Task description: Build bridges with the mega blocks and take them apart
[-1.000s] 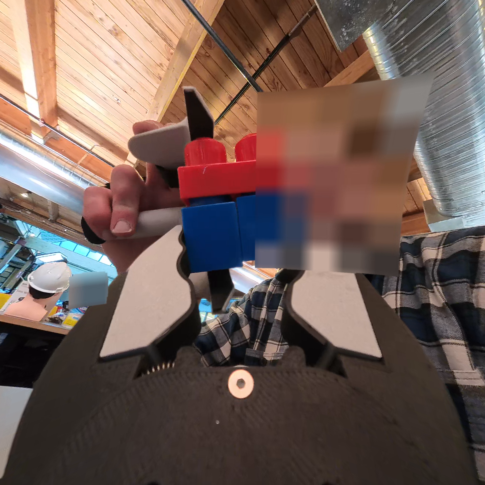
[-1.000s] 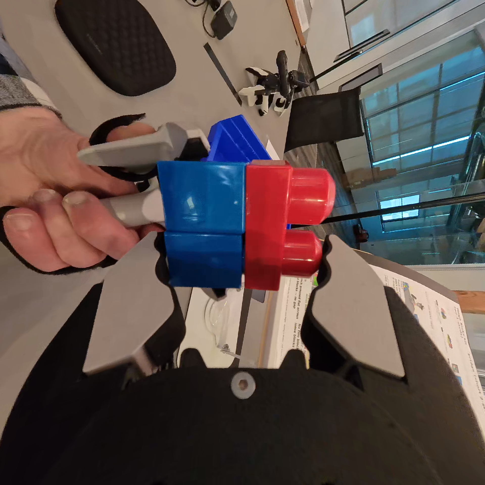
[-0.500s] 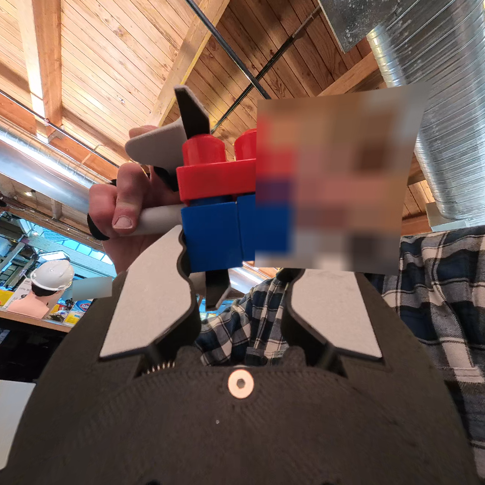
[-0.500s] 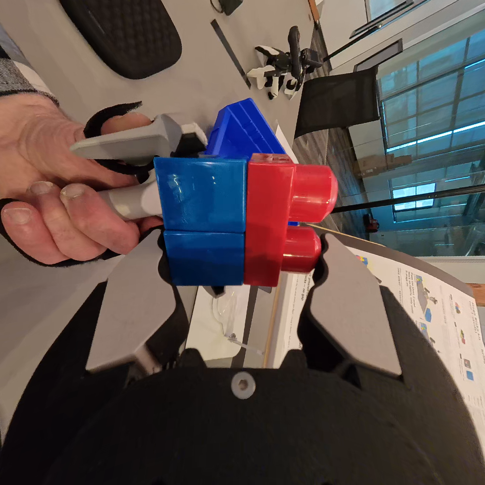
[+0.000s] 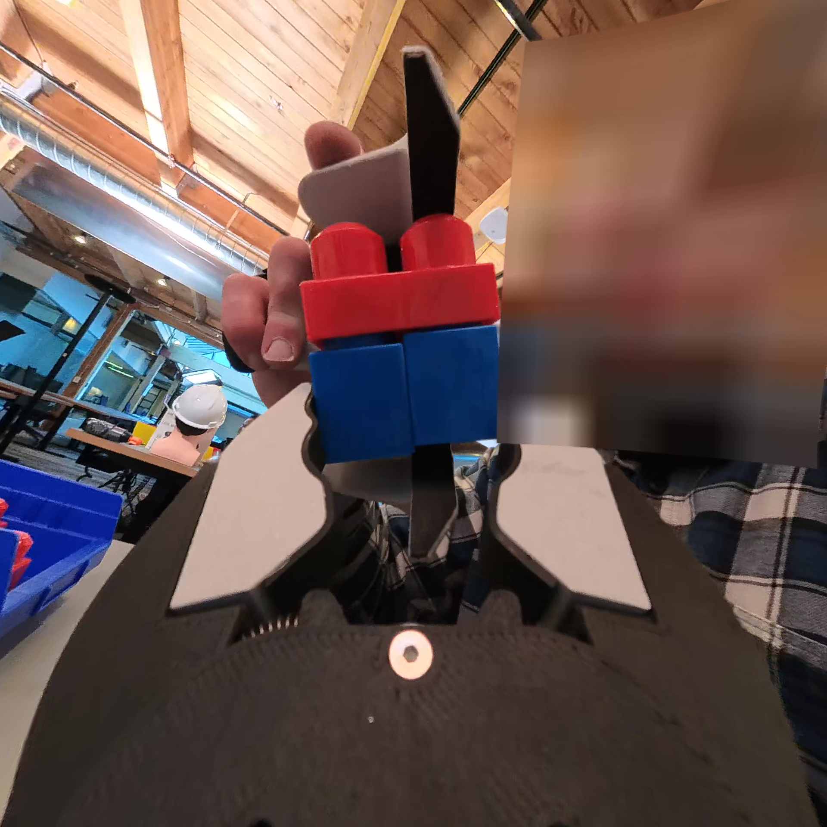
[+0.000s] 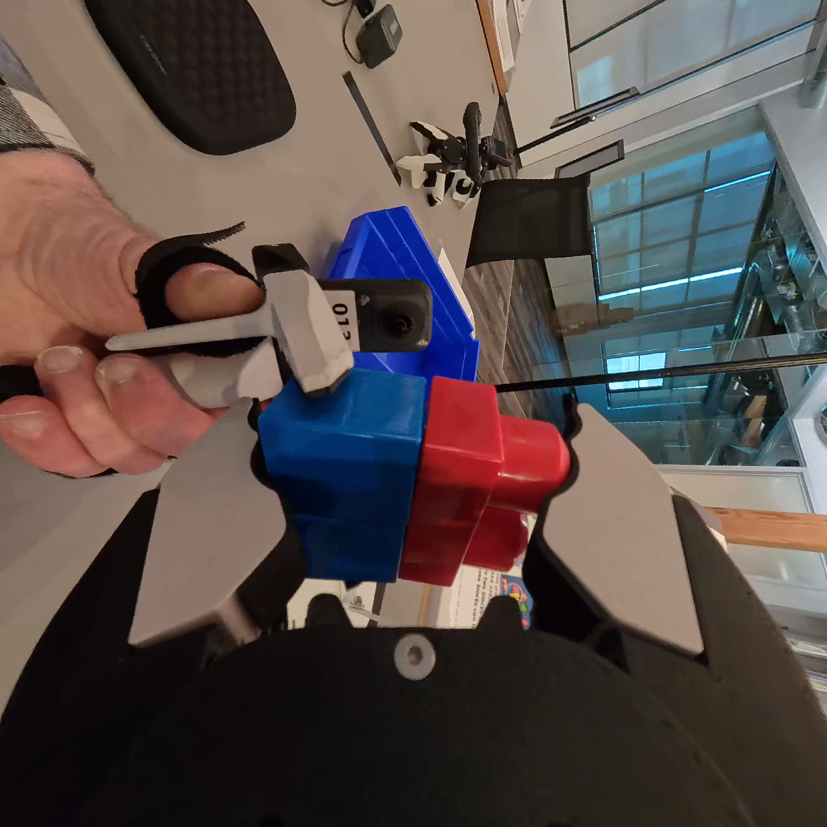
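Held aloft between both tools: red block (image 6: 461, 470) stacked on two blue blocks (image 5: 402, 394). Left tool (image 5: 402, 429) closed across the blue pair, its right pad lost behind a blur at 3 o'clock. Right tool (image 6: 414, 452) wide, touching blue base and red stud; pressure hard to judge.

My work surface was a light grey table (image 6: 232, 188). On it lay a black textured pad (image 6: 192, 71), a small black device with cable (image 6: 378, 42), a thin black strip (image 6: 371, 125), a spare black-and-white gripper (image 6: 452, 165), a blue bin (image 6: 402, 286) and printed sheets (image 6: 488, 590).
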The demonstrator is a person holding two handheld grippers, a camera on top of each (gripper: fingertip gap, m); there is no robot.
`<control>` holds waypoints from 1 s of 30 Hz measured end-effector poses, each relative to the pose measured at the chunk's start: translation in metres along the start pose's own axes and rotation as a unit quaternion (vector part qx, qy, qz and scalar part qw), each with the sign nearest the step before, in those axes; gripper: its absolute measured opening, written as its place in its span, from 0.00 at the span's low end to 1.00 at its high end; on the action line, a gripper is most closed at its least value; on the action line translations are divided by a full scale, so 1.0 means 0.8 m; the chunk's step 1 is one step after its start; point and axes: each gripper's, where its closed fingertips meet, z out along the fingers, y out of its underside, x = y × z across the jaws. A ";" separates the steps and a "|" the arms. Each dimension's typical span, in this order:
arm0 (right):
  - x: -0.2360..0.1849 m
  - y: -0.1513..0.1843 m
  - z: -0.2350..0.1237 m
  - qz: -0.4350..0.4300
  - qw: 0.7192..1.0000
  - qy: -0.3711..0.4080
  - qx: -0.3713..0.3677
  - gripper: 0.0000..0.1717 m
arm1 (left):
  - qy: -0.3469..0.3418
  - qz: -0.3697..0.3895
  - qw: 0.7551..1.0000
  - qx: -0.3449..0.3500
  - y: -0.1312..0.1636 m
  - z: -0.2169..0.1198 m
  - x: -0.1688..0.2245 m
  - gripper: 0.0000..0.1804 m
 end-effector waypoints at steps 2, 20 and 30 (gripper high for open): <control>0.000 -0.001 -0.002 0.003 1.000 -0.005 0.001 0.72 | 0.001 -0.001 1.000 -0.008 0.001 0.002 0.001 0.42; 0.000 -0.001 -0.001 0.020 1.000 -0.017 -0.008 0.72 | 0.036 -0.027 0.999 0.026 -0.004 0.000 0.004 0.41; -0.003 0.022 -0.013 0.029 0.999 -0.035 -0.025 0.64 | 0.097 -0.054 0.993 0.048 -0.012 -0.002 0.022 0.41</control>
